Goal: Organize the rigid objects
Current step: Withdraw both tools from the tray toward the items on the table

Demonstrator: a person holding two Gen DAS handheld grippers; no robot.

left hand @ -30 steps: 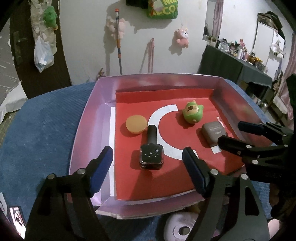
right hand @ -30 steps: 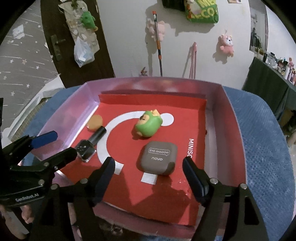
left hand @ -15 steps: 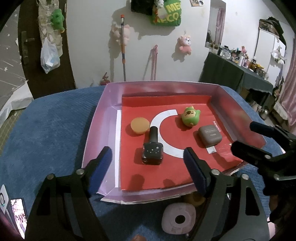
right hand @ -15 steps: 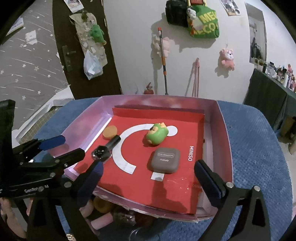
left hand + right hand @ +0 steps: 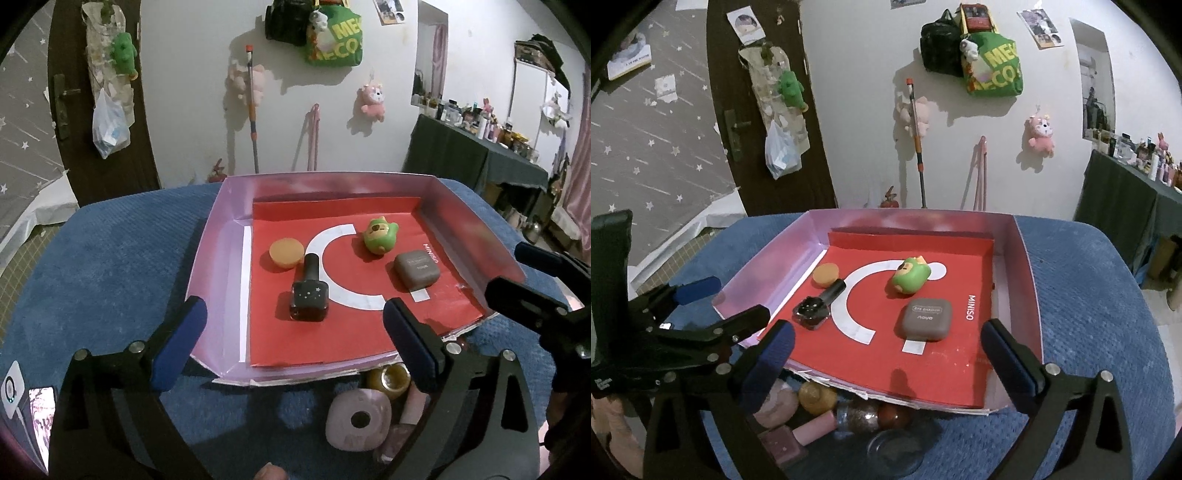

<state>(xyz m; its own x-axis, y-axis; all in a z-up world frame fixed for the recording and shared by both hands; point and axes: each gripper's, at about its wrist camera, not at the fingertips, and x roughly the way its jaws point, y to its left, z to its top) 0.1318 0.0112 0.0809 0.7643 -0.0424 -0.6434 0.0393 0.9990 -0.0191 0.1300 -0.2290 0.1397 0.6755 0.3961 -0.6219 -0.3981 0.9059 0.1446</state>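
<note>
Four items lie in the pink tray (image 5: 207, 254) on its red liner: orange disc (image 5: 286, 252), nail polish bottle (image 5: 309, 293), green toy (image 5: 380, 236) and grey case (image 5: 416, 268); left gripper (image 5: 291, 341) and right gripper (image 5: 886, 363), jaws just widened, hover empty near its front edge.

Left gripper (image 5: 291, 341) tilted downward, blue-padded fingers (image 5: 177, 343) spread wide, jaws just opened further, nothing between the pads. Right gripper (image 5: 886, 356) tilted downward likewise, jaws wide apart after opening, fingers (image 5: 1008, 360) empty. Both held side by side, close but apart: right gripper seen at the right edge of the left view, left gripper at the left edge of the right view, each with black fingers tipped in blue. Part of a hand (image 5: 613, 424) visible beneath the left gripper's frame, low in the right view.
</note>
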